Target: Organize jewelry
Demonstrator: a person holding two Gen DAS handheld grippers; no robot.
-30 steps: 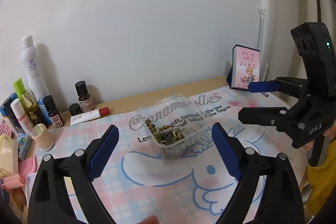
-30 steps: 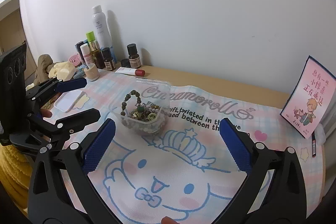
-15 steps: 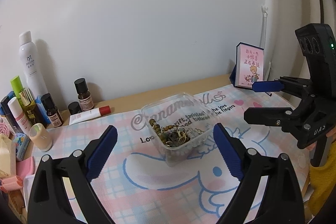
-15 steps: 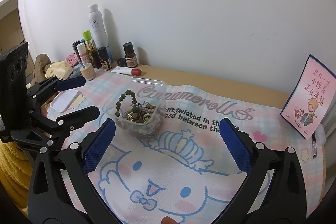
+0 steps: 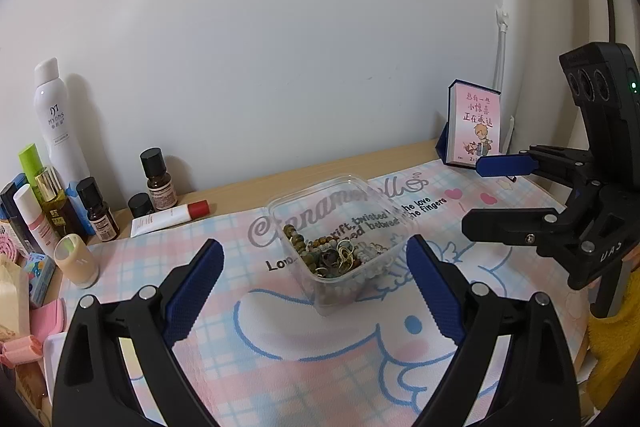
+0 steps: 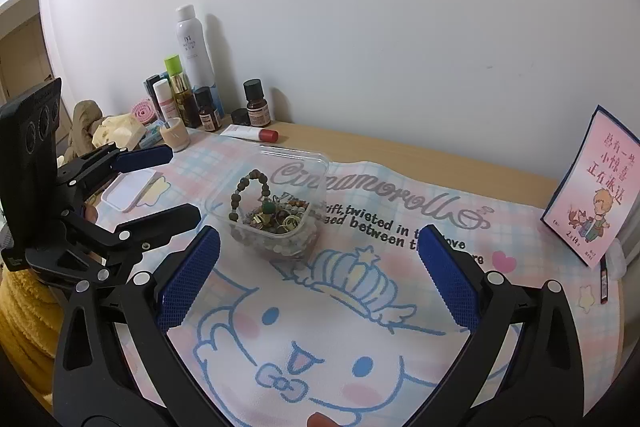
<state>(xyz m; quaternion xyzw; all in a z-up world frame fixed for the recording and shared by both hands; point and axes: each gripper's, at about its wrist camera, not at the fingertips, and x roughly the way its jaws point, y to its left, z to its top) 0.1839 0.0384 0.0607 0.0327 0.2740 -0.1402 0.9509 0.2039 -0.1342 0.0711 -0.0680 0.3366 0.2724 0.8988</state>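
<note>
A clear plastic box (image 5: 340,227) (image 6: 276,199) full of beaded bracelets and gold rings stands on a pink and blue cartoon mat (image 5: 320,347). A brown bead bracelet (image 6: 246,193) leans up against the box's wall. My left gripper (image 5: 314,291) is open and empty, just in front of the box. My right gripper (image 6: 318,277) is open and empty, in front of the box. Each gripper shows in the other's view, the right one (image 5: 476,193) at the right and the left one (image 6: 176,187) at the left.
Bottles and tubes (image 5: 52,163) crowd the back left by the wall. A pink card box (image 5: 474,125) stands at the back right. A white tray (image 6: 128,189) lies left of the jewelry box. A small beige jar (image 5: 76,261) stands on the mat's left edge.
Both grippers have shifted a little; the jewelry box now sits more central between the left fingers and further left in the right view. Both stay open.
</note>
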